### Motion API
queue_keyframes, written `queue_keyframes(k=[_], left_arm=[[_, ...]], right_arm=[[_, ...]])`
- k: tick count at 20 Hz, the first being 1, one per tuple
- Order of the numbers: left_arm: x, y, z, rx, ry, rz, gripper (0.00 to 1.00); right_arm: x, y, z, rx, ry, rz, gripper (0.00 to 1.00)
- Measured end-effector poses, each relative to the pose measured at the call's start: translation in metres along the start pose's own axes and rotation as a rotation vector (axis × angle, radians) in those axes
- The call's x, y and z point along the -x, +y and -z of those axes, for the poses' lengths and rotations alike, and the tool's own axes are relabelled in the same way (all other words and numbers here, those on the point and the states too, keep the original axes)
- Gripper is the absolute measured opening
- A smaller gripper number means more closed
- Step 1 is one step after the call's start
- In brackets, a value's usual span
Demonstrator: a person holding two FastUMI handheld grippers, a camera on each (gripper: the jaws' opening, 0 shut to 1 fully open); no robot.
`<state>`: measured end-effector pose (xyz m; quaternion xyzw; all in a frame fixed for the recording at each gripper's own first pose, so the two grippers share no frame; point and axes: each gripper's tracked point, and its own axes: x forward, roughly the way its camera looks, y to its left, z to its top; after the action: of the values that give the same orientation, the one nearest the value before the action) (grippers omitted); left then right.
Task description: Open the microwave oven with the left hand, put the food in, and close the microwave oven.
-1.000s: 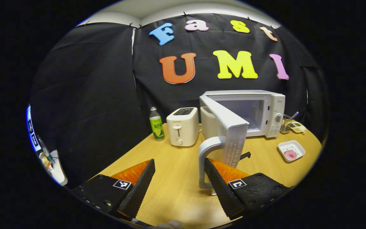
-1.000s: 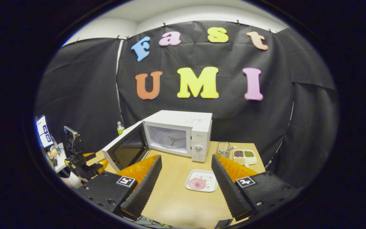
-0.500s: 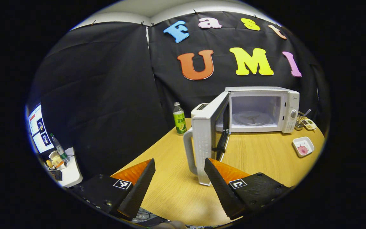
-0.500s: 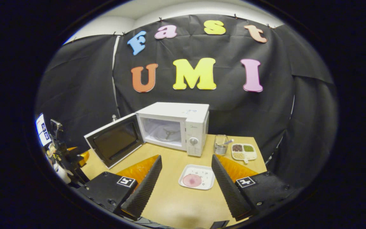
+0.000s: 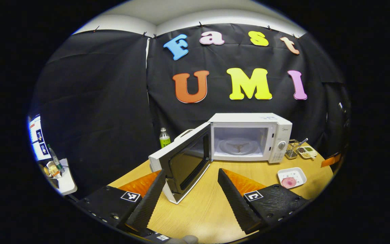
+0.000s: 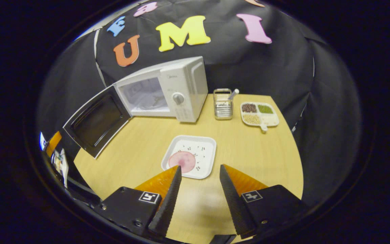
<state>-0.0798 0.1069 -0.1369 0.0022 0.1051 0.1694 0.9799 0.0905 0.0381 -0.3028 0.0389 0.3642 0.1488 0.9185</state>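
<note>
Microwave (image 5: 249,137) open, door (image 5: 185,162) swung wide.
The left gripper (image 5: 190,195) hangs with fingers spread just before the door's edge, holding nothing. A plate (image 5: 291,177) with pink food (image 5: 288,182) lies on the table (image 5: 198,210), right of it.

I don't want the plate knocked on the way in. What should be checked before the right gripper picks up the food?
1. Microwave door swung wide open: ok.
2. Cavity free of other dishes, glass turntable bare: ok.
3. Right gripper jaws apart, holding nothing: ok.
4. Jaws lined up on the near rim of the white plate: ok, the rim lies just ahead of the gap.
5. Left gripper open and off the door: ok.
6. Path from plate to cavity across the table bare: ok.
7. Pink food slice fixed on the plate: cannot tell.
</note>
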Motion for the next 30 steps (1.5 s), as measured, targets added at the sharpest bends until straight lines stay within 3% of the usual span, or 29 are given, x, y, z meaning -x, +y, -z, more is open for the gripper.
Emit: queue_keyframes(k=[2, 3, 6, 11, 12, 13, 17, 18, 19, 20, 21, 22, 23, 24, 30], left_arm=[[0.009, -0.018, -0.015, -0.014, -0.015, 0.002, 0.95], [0.015, -0.025, -0.022, -0.021, -0.020, -0.001, 0.95], [0.036, -0.047, -0.036, -0.031, -0.026, -0.005, 0.95], [0.062, -0.073, -0.048, -0.049, -0.011, 0.008, 0.95], [0.065, -0.075, -0.051, -0.055, -0.014, 0.006, 0.95], [0.066, -0.076, -0.054, -0.059, -0.017, 0.002, 0.95], [0.066, -0.082, -0.062, -0.047, -0.030, 0.000, 0.95], [0.063, -0.081, -0.062, -0.046, -0.034, -0.005, 0.95], [0.061, -0.082, -0.061, -0.041, -0.034, -0.007, 0.95], [0.061, -0.082, -0.060, -0.034, -0.037, -0.007, 0.95], [0.059, -0.083, -0.060, -0.025, -0.041, -0.003, 0.95], [0.056, -0.084, -0.059, -0.019, -0.045, 0.000, 0.95], [0.054, -0.084, -0.059, -0.017, -0.051, 0.005, 0.95], [0.052, -0.084, -0.058, -0.015, -0.056, 0.012, 0.95], [0.032, -0.074, -0.044, -0.002, -0.071, 0.069, 0.95]], right_arm=[[-0.027, -0.007, 0.017, -0.048, 0.086, -0.030, 0.69], [-0.036, -0.011, 0.021, -0.071, 0.121, -0.038, 0.57], [-0.061, -0.010, 0.030, -0.116, 0.181, -0.085, 0.51], [-0.096, -0.013, 0.032, -0.168, 0.244, -0.097, 0.45], [-0.098, -0.011, 0.030, -0.190, 0.239, -0.101, 0.56], [-0.104, -0.011, 0.028, -0.202, 0.247, -0.093, 0.44], [-0.110, -0.015, 0.026, -0.214, 0.326, -0.024, 0.36], [-0.110, -0.018, 0.026, -0.209, 0.355, 0.008, 0.27], [-0.110, -0.020, 0.027, -0.200, 0.380, 0.038, 0.33], [-0.111, -0.021, 0.027, -0.203, 0.397, 0.061, 0.23], [-0.111, -0.022, 0.026, -0.201, 0.415, 0.076, 0.07], [-0.110, -0.023, 0.027, -0.187, 0.428, 0.086, 0.18], [-0.110, -0.023, 0.027, -0.181, 0.437, 0.092, 0.07], [-0.111, -0.023, 0.026, -0.185, 0.439, 0.096, 0.14], [-0.111, -0.024, 0.026, -0.252, 0.465, 0.147, 0.05]])
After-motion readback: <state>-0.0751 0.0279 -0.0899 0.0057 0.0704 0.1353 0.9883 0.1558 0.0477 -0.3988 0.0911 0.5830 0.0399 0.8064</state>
